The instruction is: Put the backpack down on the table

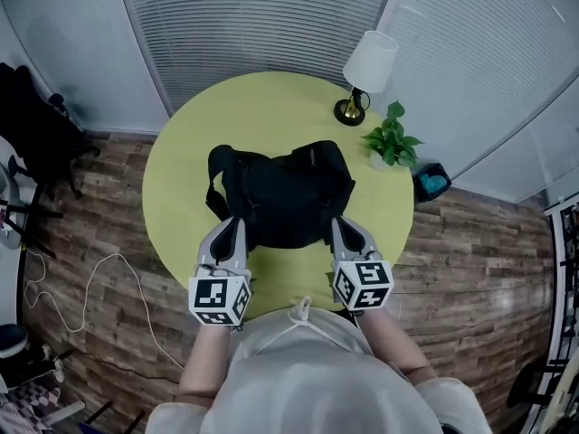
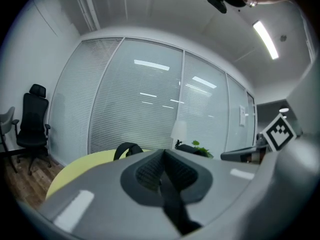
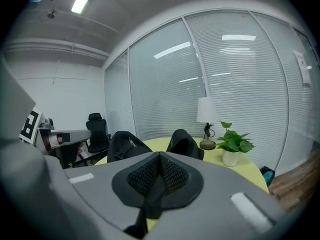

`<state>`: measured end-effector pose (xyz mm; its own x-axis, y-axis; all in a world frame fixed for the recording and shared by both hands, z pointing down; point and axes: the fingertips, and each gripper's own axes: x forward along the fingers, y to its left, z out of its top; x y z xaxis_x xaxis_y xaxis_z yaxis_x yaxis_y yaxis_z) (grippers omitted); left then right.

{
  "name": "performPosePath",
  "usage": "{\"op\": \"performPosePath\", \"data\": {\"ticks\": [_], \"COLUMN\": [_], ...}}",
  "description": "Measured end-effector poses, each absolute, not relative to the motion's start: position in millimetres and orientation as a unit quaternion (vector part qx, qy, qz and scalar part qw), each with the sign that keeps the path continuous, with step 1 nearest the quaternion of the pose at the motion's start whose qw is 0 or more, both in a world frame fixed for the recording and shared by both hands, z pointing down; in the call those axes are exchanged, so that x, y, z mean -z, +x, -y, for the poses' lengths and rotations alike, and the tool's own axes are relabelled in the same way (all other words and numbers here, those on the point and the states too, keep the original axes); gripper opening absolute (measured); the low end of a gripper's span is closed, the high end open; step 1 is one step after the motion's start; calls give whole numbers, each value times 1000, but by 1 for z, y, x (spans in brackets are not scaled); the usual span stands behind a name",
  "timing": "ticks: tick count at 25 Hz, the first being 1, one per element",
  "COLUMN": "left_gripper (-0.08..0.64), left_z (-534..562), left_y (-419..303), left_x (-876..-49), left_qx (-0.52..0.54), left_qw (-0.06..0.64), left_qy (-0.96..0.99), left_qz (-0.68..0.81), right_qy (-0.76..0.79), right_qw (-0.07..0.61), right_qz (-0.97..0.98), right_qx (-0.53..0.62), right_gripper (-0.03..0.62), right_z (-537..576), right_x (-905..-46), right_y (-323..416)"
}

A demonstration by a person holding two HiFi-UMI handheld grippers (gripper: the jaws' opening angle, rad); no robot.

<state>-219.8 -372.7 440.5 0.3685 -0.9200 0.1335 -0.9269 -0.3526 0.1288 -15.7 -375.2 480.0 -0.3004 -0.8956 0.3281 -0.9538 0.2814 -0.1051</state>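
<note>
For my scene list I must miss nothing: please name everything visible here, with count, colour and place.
table: one, yellow-green, round, middle of the room
backpack: one, black, lying mid-table
lamp: one, white shade, dark base, table's far edge
potted plant: one, green, white pot, beside the lamp
office chair: one, black, floor at left
cable: one, white, wooden floor at left
left tongs: one, grey, shut on a backpack strap, near edge
right tongs: one, grey, shut on a backpack strap too
</note>
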Motion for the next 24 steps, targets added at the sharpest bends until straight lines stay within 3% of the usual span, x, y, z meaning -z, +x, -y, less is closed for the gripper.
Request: {"op": "performPosePath", "data": {"ticks": [24], "left_gripper": [8], "left_z": [380], "left_y": [-225], "left_x": [-440], "left_qx": [-23], "left_qw": [92], "left_qy": [812], "left_qz": [575], "right_qy": [569], "right_qw": [122], "right_qz": [801], "right_qx": [-141], "right_gripper": [0], "right_z": [381], "right_x": [-484], "right_y": [-23]}}
